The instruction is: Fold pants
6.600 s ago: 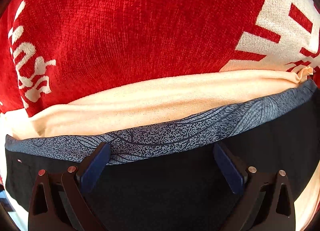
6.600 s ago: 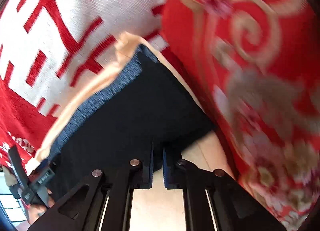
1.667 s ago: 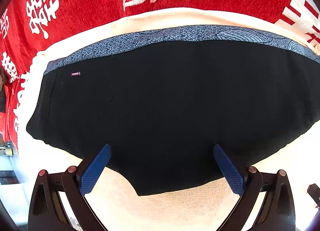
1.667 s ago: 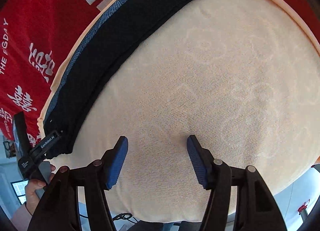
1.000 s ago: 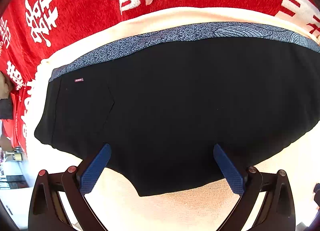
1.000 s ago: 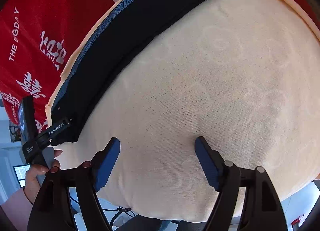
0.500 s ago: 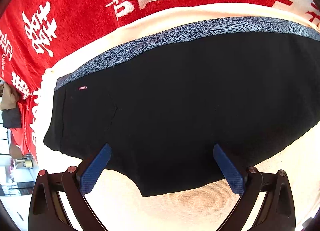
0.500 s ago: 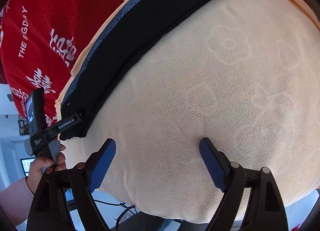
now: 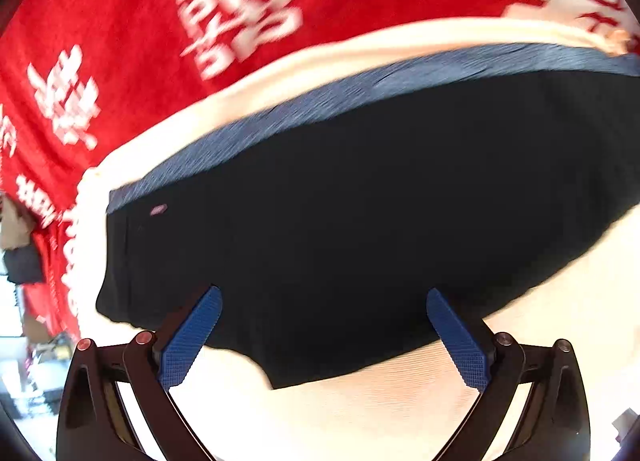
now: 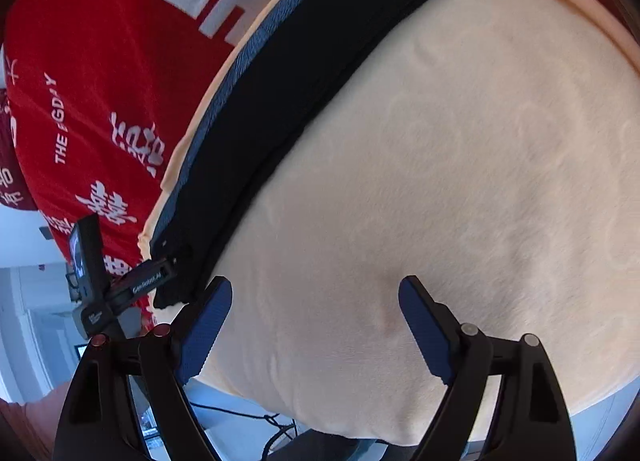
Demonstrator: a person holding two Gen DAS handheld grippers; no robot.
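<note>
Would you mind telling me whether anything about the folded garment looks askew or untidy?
Nothing stands out: the black pants with the blue-grey waistband lie flat and smooth on the cream blanket. Both the left tongs and right tongs are open, holding nothing.

Bedding against a bright room

A cream blanket (image 10: pixel 460 165) lay over a red printed cover (image 10: pixel 100 61); beyond, pale walls (image 10: pixel 24 293) and perhaps cables (image 10: pixel 276 421) showed.

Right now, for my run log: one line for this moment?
task: fold pants | left tongs: open, empty | right tongs: open, empty | pants: flat on cream blanket
</note>
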